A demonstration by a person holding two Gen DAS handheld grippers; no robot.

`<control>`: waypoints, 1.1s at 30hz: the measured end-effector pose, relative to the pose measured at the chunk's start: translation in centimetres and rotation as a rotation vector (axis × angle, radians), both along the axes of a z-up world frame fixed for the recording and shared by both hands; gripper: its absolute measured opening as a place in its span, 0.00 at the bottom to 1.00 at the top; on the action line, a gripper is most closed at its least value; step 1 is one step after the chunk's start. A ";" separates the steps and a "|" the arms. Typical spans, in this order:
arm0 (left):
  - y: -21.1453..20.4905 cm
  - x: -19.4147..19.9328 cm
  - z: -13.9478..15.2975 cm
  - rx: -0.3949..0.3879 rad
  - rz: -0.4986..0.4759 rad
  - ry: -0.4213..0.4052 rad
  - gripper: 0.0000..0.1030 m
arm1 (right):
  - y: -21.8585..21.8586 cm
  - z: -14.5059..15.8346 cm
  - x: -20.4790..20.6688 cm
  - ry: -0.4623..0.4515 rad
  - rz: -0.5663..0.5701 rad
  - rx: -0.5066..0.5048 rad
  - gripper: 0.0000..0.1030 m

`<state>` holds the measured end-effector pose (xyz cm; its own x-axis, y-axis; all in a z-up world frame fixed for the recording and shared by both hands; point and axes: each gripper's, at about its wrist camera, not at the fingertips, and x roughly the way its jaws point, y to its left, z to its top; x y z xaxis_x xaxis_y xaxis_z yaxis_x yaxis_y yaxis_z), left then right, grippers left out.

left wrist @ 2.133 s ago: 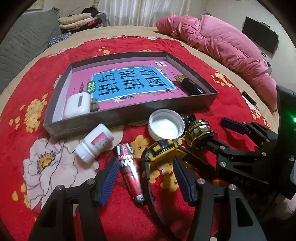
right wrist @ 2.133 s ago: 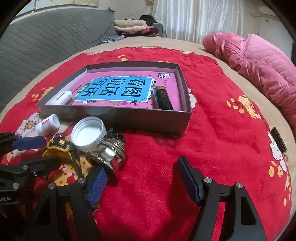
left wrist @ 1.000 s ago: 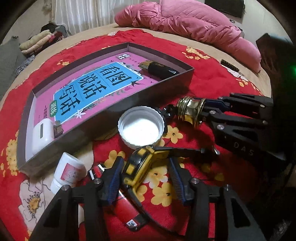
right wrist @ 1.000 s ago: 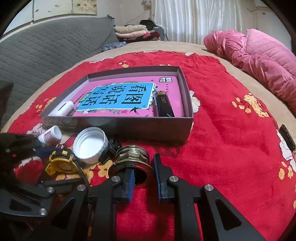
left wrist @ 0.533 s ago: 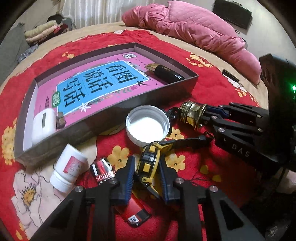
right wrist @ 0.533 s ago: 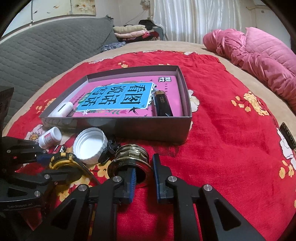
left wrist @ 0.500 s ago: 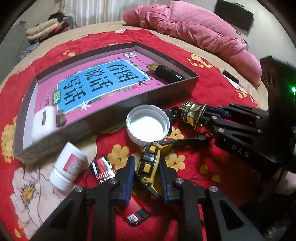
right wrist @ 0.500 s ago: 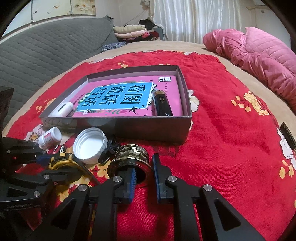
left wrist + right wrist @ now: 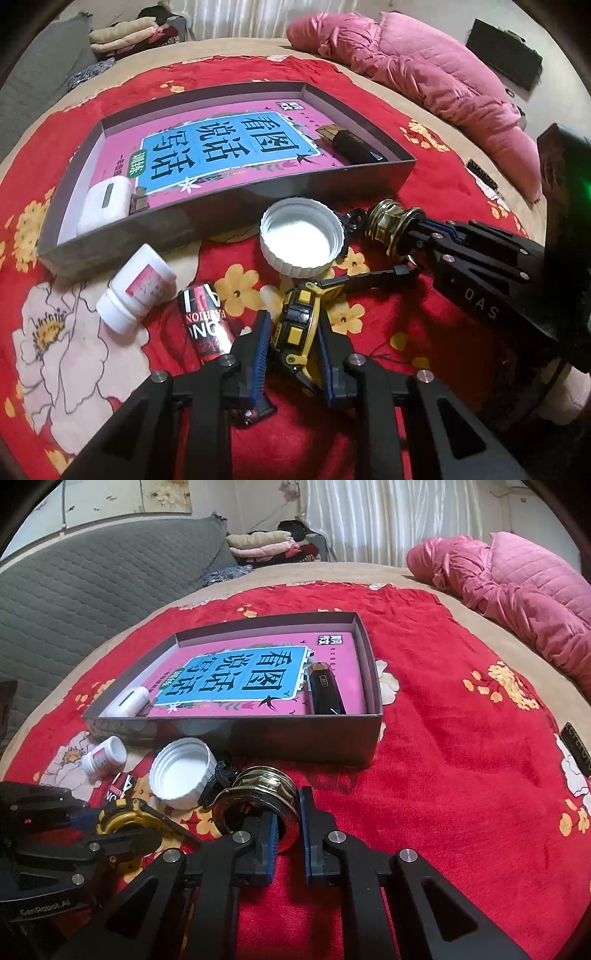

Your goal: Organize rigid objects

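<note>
My left gripper point(image 9: 291, 343) is shut on a yellow and black tape measure point(image 9: 297, 321), also seen in the right wrist view point(image 9: 122, 821). My right gripper point(image 9: 288, 834) is shut on a brass fitting point(image 9: 258, 797), which also shows in the left wrist view point(image 9: 391, 225). Both objects are just above or on the red cloth, in front of the grey box point(image 9: 236, 206) point(image 9: 295, 734). The box holds a pink book point(image 9: 221, 147), a white case point(image 9: 105, 199) and a black lighter point(image 9: 351, 147).
A white jar lid point(image 9: 301, 236), a small white pill bottle point(image 9: 136, 286) and a red tube point(image 9: 205, 325) lie on the cloth before the box. A pink quilt point(image 9: 424, 74) lies at the back right. A grey sofa point(image 9: 92, 579) stands at the left.
Both grippers closed from open: the left on the tape measure, the right on the brass fitting. In the last half second little has moved.
</note>
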<state>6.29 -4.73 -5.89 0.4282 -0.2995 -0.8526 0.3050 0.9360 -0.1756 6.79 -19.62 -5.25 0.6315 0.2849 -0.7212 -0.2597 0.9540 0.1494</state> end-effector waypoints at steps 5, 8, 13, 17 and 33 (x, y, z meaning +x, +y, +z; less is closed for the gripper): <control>0.3 -0.3 0.2 -0.028 0.016 0.011 0.22 | -0.5 0.2 0.0 0.004 -0.010 0.023 0.10; 0.4 -0.5 0.3 -0.025 0.019 0.010 0.22 | -0.7 0.3 -0.1 0.006 -0.014 0.032 0.10; 0.3 -0.8 0.7 -0.026 0.019 0.006 0.22 | -0.7 0.7 -0.3 -0.002 -0.010 0.038 0.10; 0.3 -1.1 1.1 -0.025 0.018 -0.001 0.22 | -0.8 0.9 -0.3 -0.007 -0.010 0.038 0.10; 1.4 -1.3 2.6 -0.027 0.060 -0.045 0.22 | -1.3 2.1 -0.7 -0.045 -0.010 0.065 0.10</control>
<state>5.00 -3.36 -3.29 0.4838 -0.2946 -0.8241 0.2566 0.9480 -0.1883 6.10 -20.93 -3.20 0.6663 0.3233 -0.6719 -0.2578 0.9454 0.1993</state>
